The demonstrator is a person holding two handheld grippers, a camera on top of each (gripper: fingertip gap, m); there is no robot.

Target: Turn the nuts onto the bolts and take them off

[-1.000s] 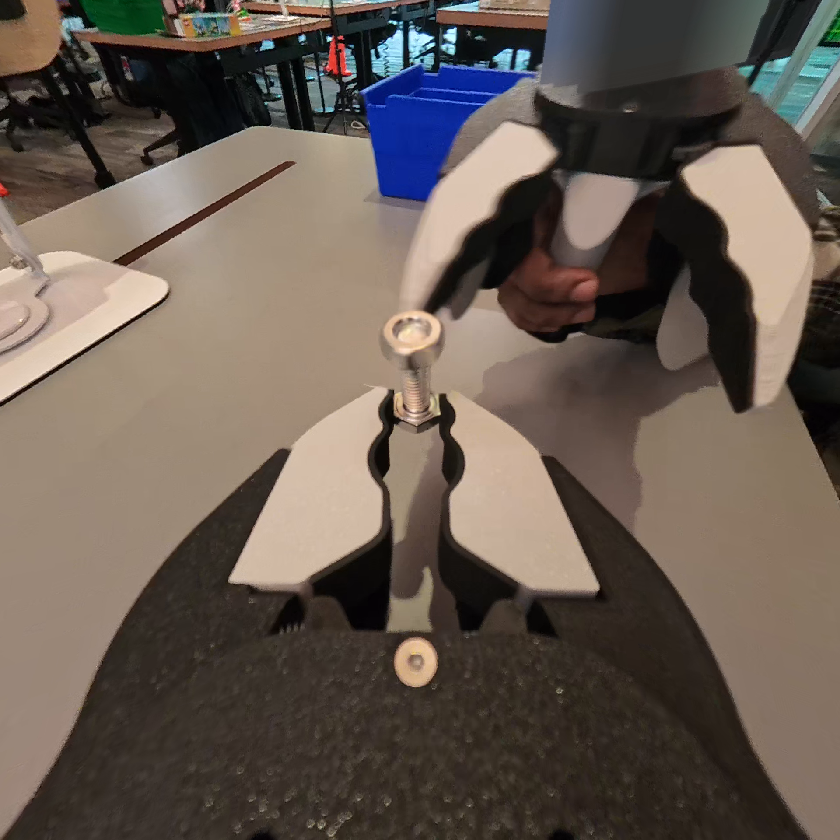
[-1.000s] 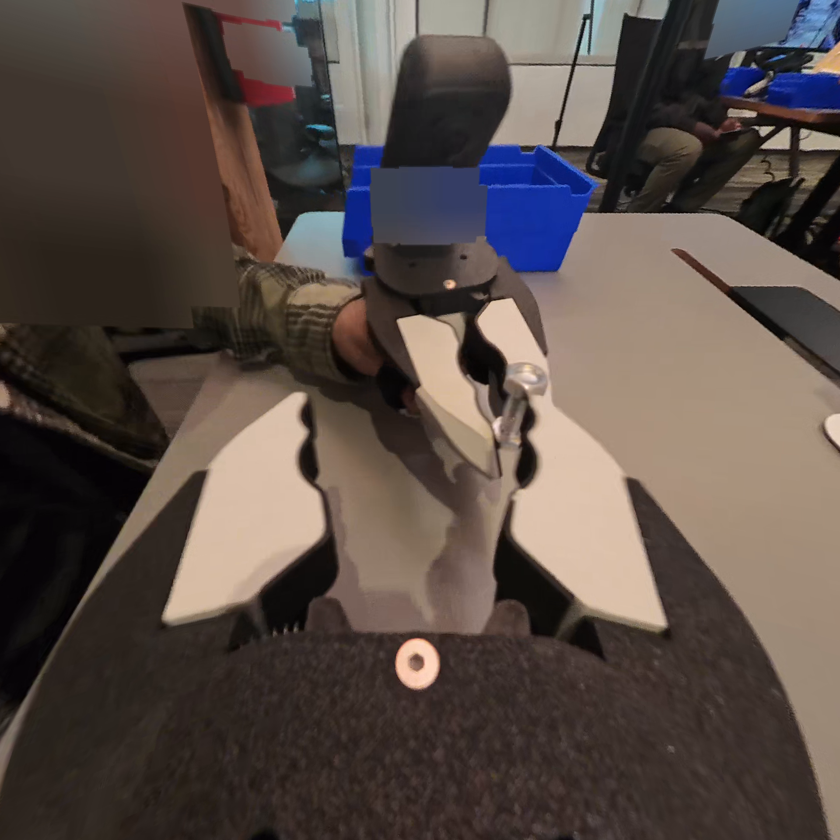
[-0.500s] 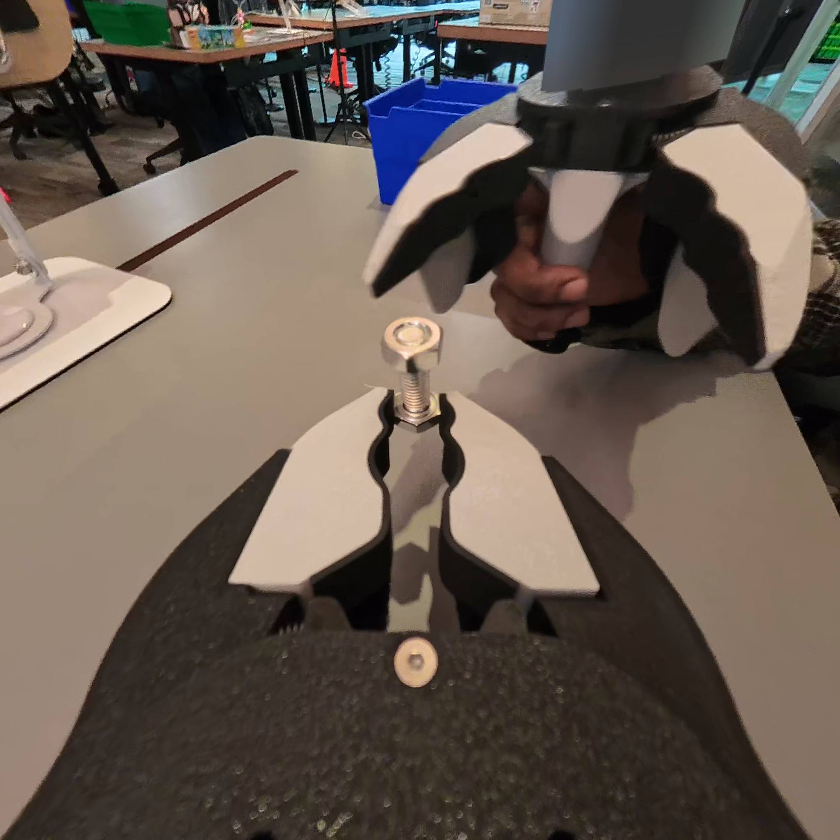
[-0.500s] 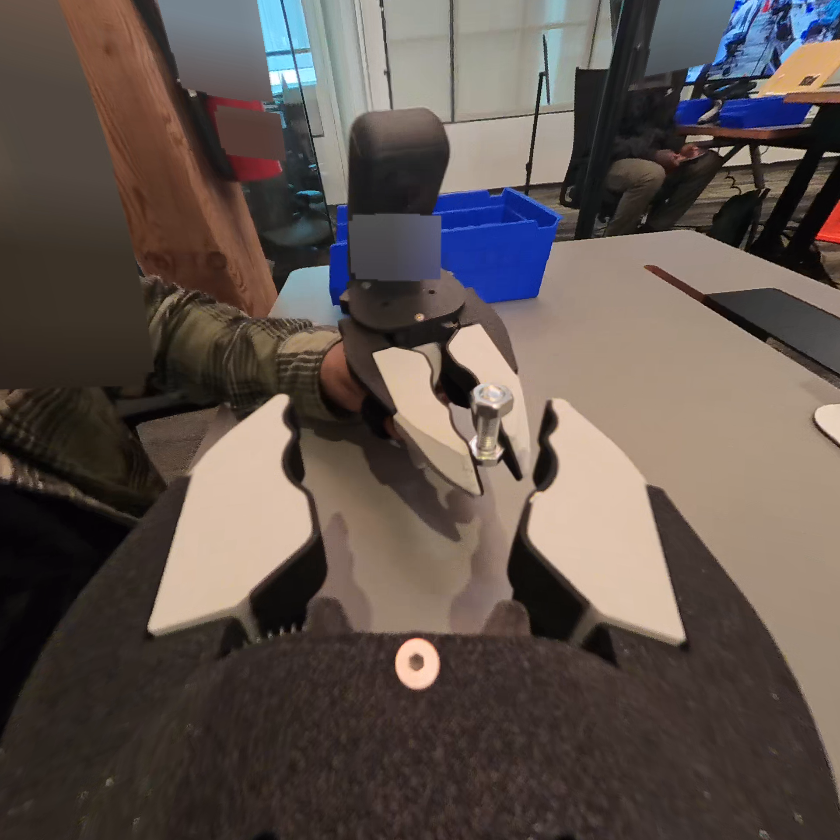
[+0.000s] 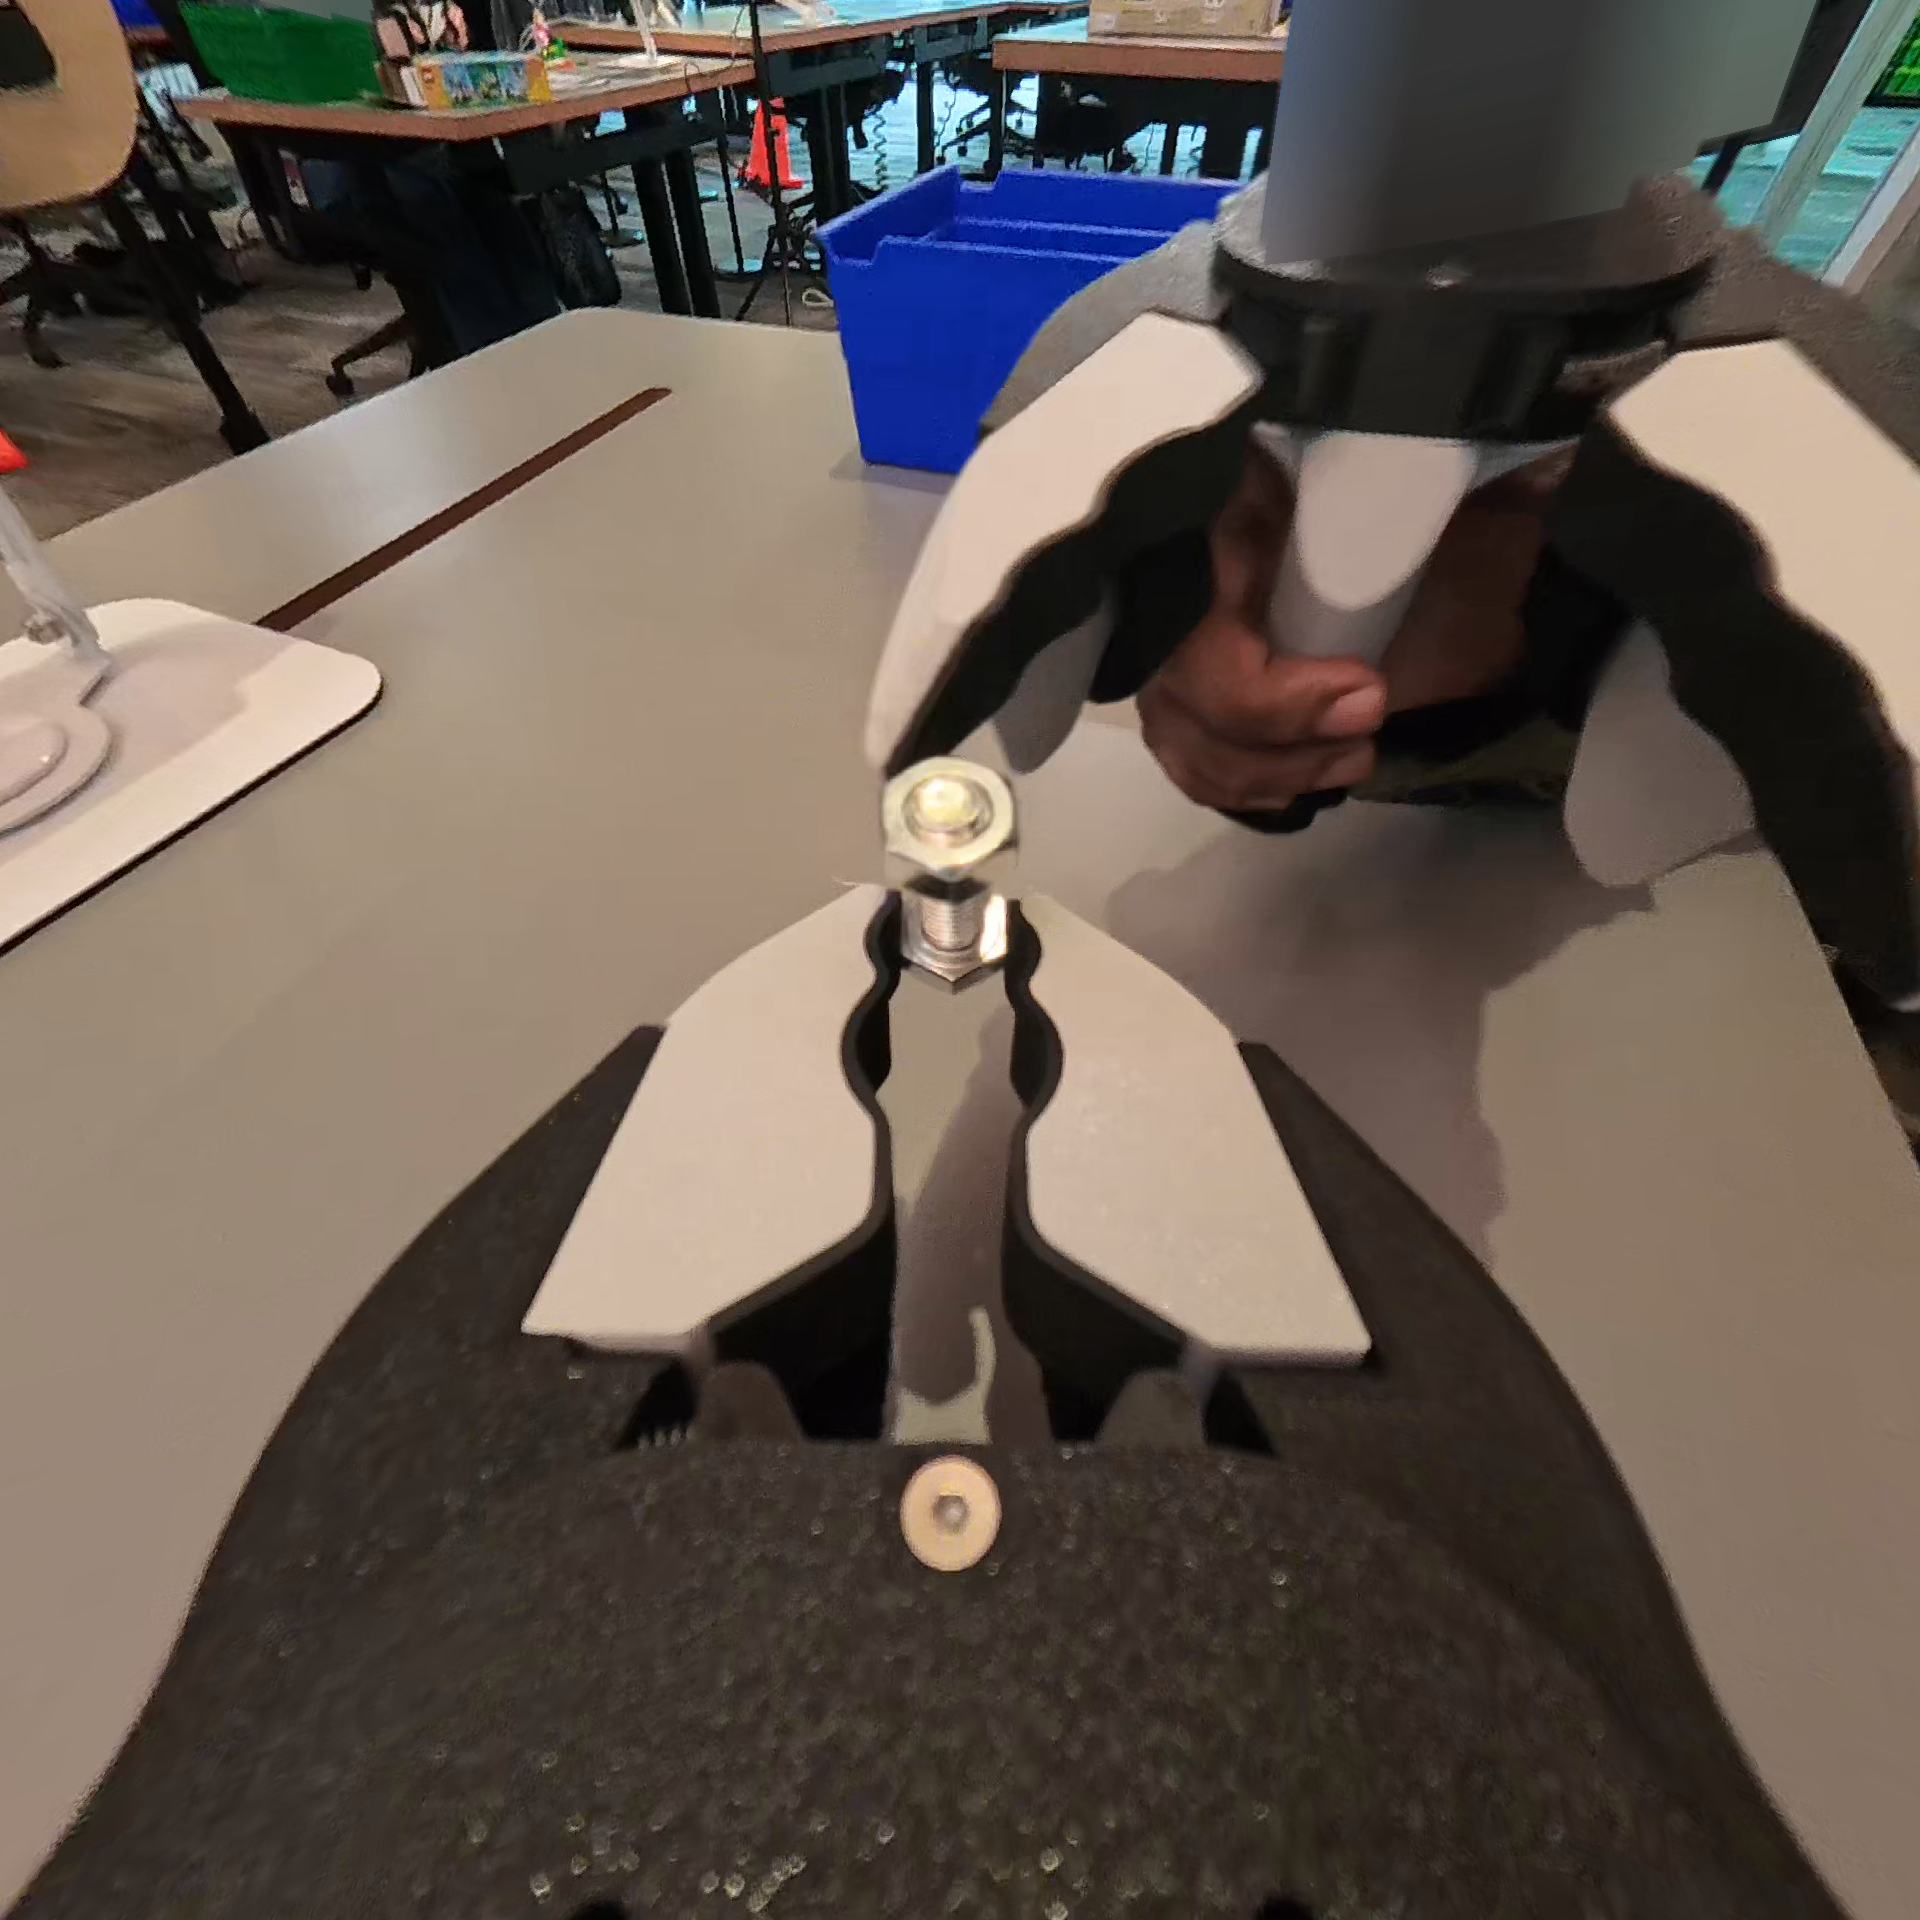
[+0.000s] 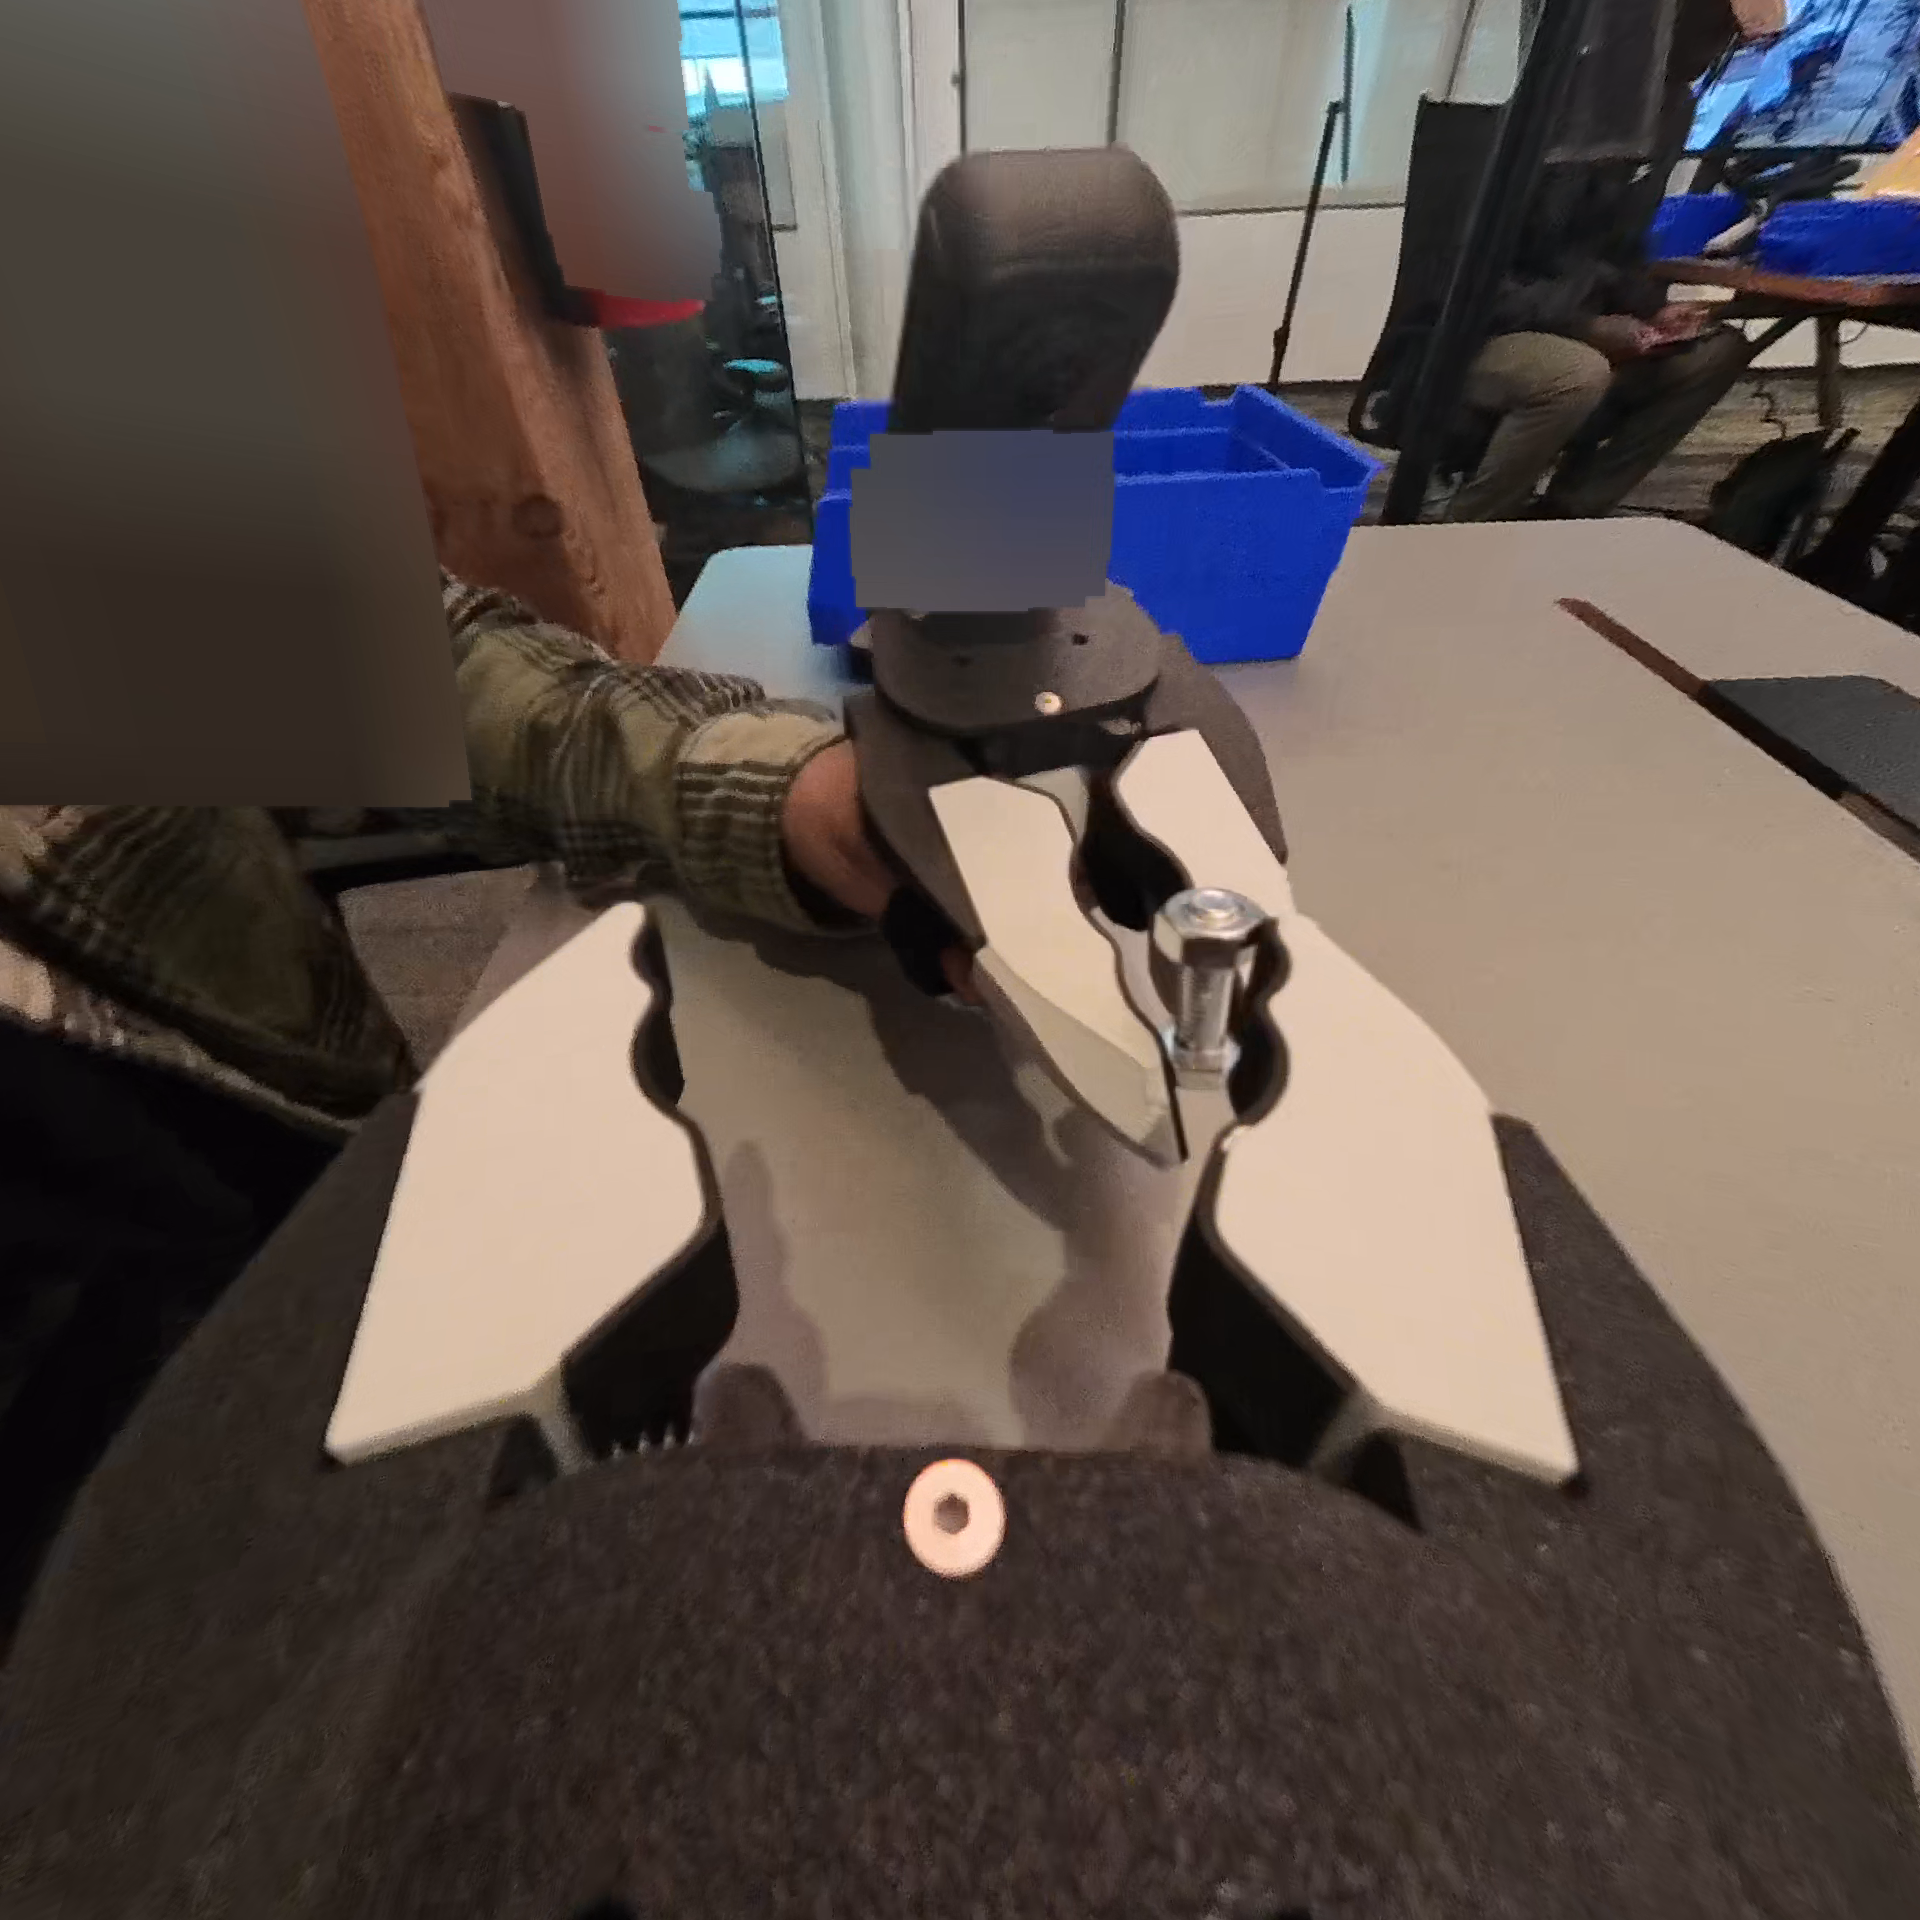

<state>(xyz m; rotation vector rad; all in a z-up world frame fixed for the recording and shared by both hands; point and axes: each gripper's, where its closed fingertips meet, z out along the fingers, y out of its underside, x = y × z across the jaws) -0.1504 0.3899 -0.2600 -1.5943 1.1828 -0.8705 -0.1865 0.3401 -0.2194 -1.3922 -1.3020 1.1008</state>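
A silver bolt (image 5: 948, 831) stands upright, hex head up, with a nut (image 5: 943, 961) near the bottom of its thread. My left gripper (image 5: 945, 914) is shut on the nut and holds the bolt just above the grey table (image 5: 520, 831). My right gripper (image 5: 1371, 852) faces it, open, with one fingertip (image 5: 904, 717) right behind the bolt head. In the right wrist view the bolt (image 6: 1200, 977) sits against the inner edge of my right finger (image 6: 1371, 1143), while the right gripper (image 6: 961, 925) is wide open. The left gripper (image 6: 1169, 1132) points toward me there.
A blue bin (image 5: 966, 312) stands at the table's far edge, also in the right wrist view (image 6: 1236, 520). A white base plate with a clear stand (image 5: 187, 707) lies at the left. A black mat (image 6: 1849, 727) lies at the right. A wooden post (image 6: 488, 364) and a seated person (image 6: 1558, 343) are beyond.
The right gripper lifted up and away from the bolt head half a second ago and has come back down; its finger is beside the head again. The left gripper kept hold of the nut.
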